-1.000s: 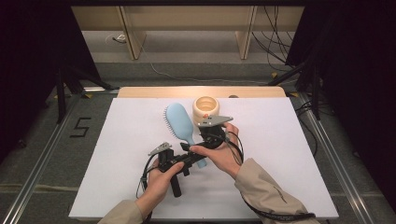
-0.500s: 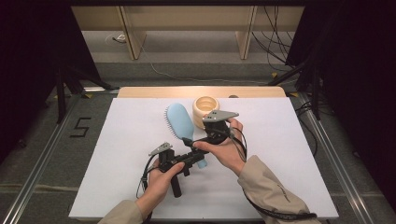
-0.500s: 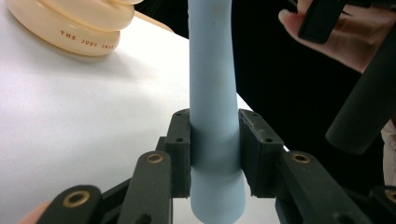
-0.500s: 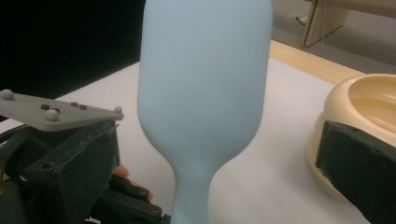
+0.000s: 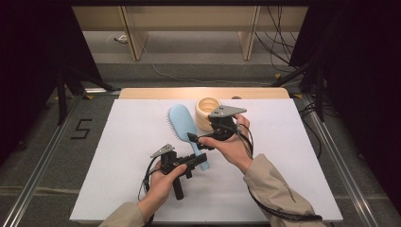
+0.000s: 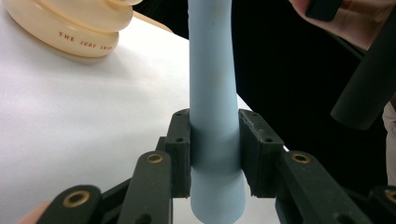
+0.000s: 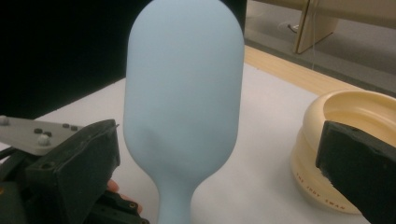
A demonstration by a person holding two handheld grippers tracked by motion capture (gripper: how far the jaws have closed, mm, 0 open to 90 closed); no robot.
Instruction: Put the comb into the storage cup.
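Left gripper view puts the left gripper [image 6: 215,154] nearest, jaws clamped from both sides on the handle of the pale blue hairbrush [image 6: 212,93], which runs up and away over the white table [image 6: 70,121] toward a cream ribbed bowl [image 6: 70,28] at the far left. Seen from the high view, same grip: left gripper [image 5: 196,160] at the tail of the hairbrush [image 5: 182,124], handle end lifted, broad head reaching toward the far side, bristles showing along its left edge, cream ribbed bowl [image 5: 207,111] just beyond and to the right of the head. Whether the head rests on the table [image 5: 123,142] or hangs just above it cannot be told. Farther along, right gripper [image 5: 195,139] with jaws standing wide apart, near the neck of the brush, nothing pressed between them. Right gripper view agrees: smooth back of the brush head [image 7: 184,93] upright between two spread pads, neither touching, bowl [image 7: 345,140] behind the right-hand one. Judged as mid-handover or regrasp, left holding steady while right lines up. Next move probably calls for easing the open jaws around the neck or lower head, centred, then closing before the left lets go; narrow neck looks the surer hold, since the rounded head seems likely to slip.
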